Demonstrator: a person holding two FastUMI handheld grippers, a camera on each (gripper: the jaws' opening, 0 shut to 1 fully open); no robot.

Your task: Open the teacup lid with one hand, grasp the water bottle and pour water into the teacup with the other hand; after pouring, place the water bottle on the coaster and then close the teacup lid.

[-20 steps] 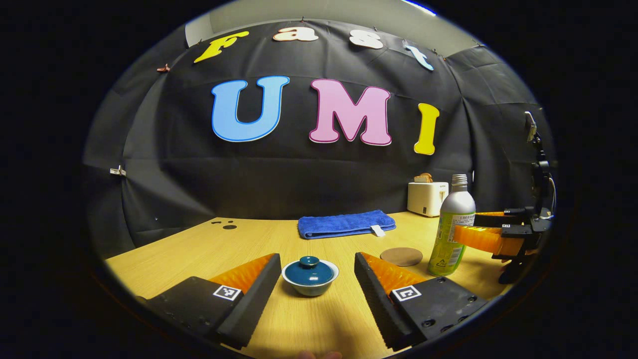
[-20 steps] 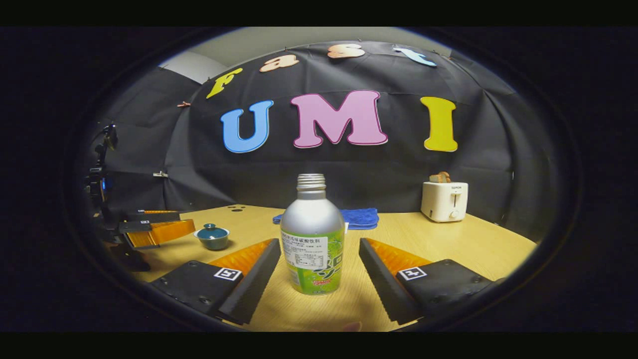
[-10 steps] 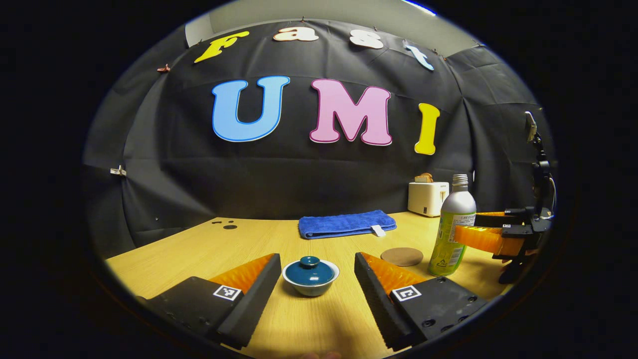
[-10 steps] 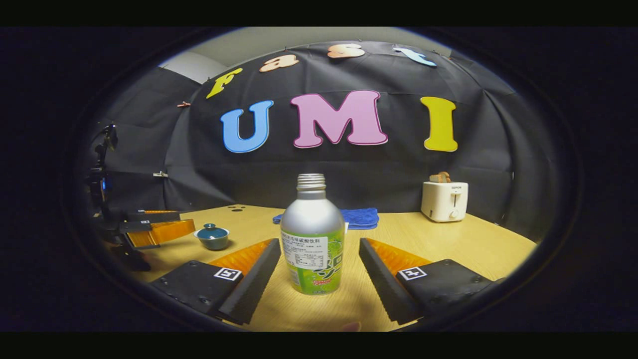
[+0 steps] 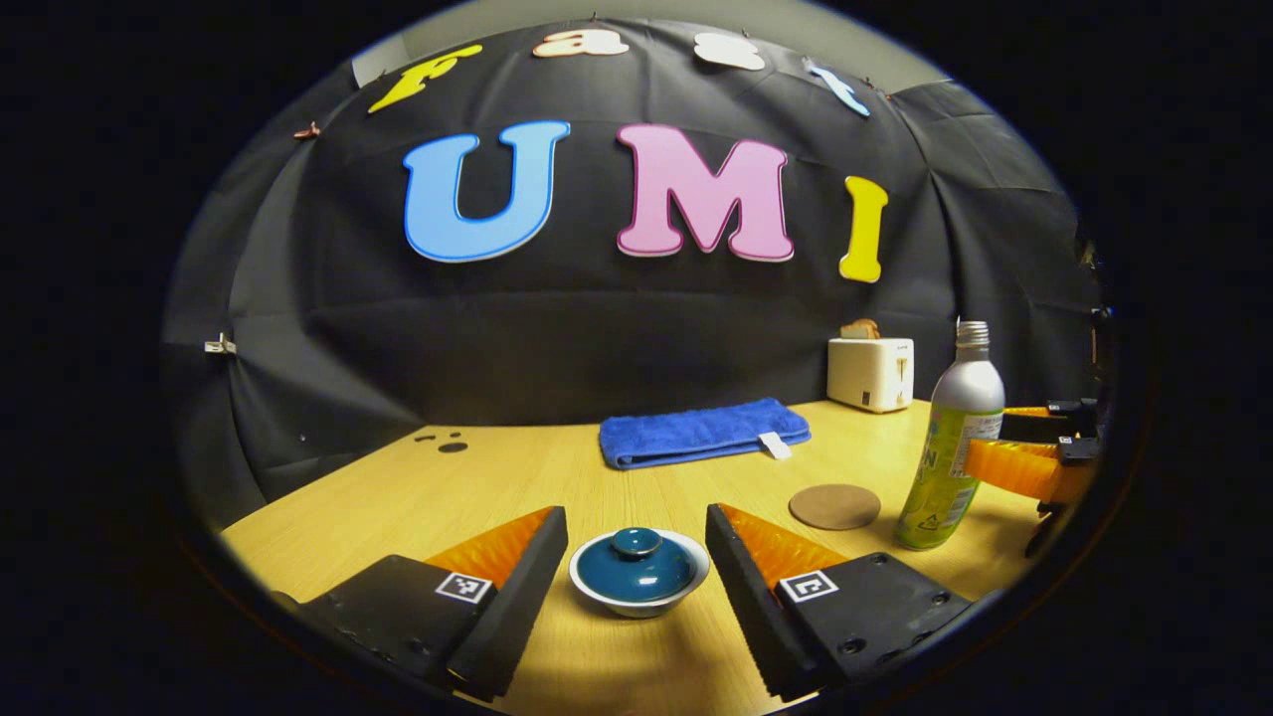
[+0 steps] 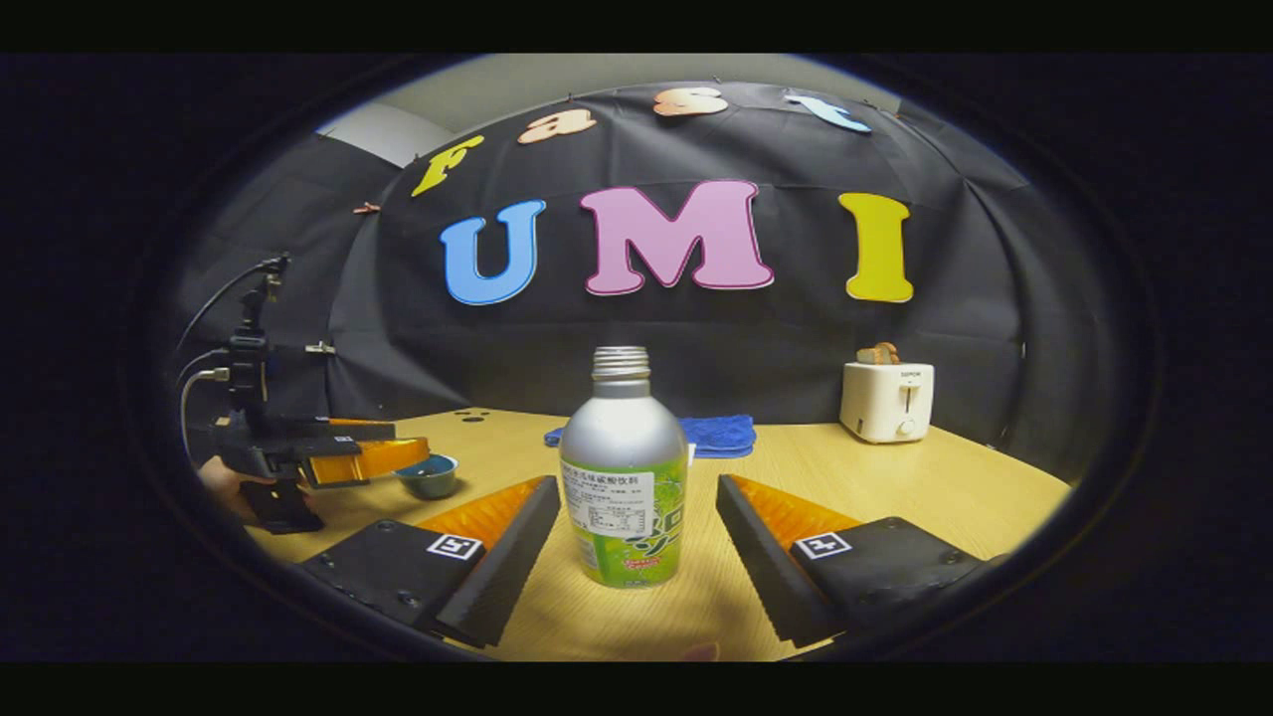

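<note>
Left gripper (image 5: 636,557) spread wide around lidded teacup (image 5: 638,575), fingers not touching it. Right gripper (image 6: 632,527) spread wide, flanking upright bottle (image 6: 624,477), no contact. Coaster (image 5: 834,506) bare.

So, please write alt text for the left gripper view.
The left claw, open, flanks a lidded blue teacup on a wooden table. Behind lie a blue towel and round coaster; at right, a bottle and toaster.
</note>
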